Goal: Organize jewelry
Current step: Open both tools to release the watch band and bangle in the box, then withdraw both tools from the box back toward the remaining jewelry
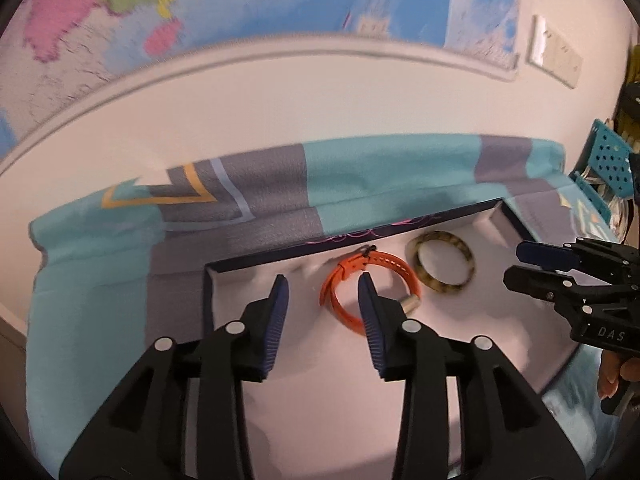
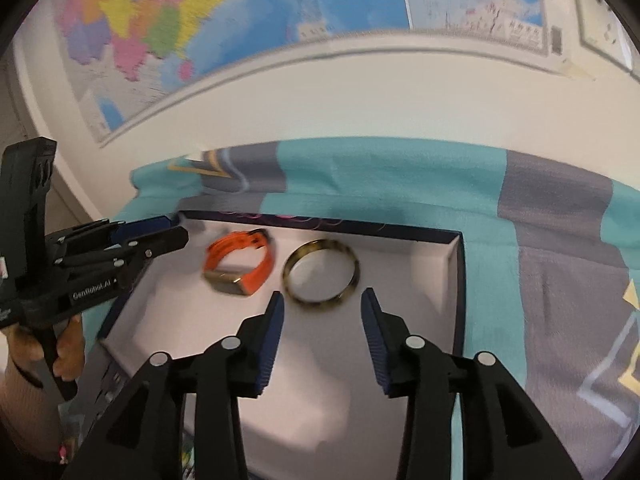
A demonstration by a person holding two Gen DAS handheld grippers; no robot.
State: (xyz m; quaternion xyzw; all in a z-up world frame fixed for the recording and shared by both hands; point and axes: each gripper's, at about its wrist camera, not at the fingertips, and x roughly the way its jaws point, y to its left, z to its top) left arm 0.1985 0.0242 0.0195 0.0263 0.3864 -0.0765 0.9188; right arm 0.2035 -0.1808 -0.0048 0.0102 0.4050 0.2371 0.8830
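An orange strap watch (image 1: 362, 280) and a tortoiseshell bangle (image 1: 442, 261) lie side by side in an open box with a white lining and dark rim (image 1: 280, 249). My left gripper (image 1: 323, 294) is open and empty, hovering over the box just before the watch. My right gripper (image 2: 322, 310) is open and empty, just before the bangle (image 2: 322, 276); the watch (image 2: 238, 266) lies to its left. Each gripper shows in the other's view: the right one (image 1: 528, 262) and the left one (image 2: 168, 232).
The box rests on a teal and grey patterned cloth (image 2: 560, 264) over a table. A wall with a large map (image 1: 240, 0) is behind. Teal perforated baskets (image 1: 610, 160) stand at the far right of the left wrist view.
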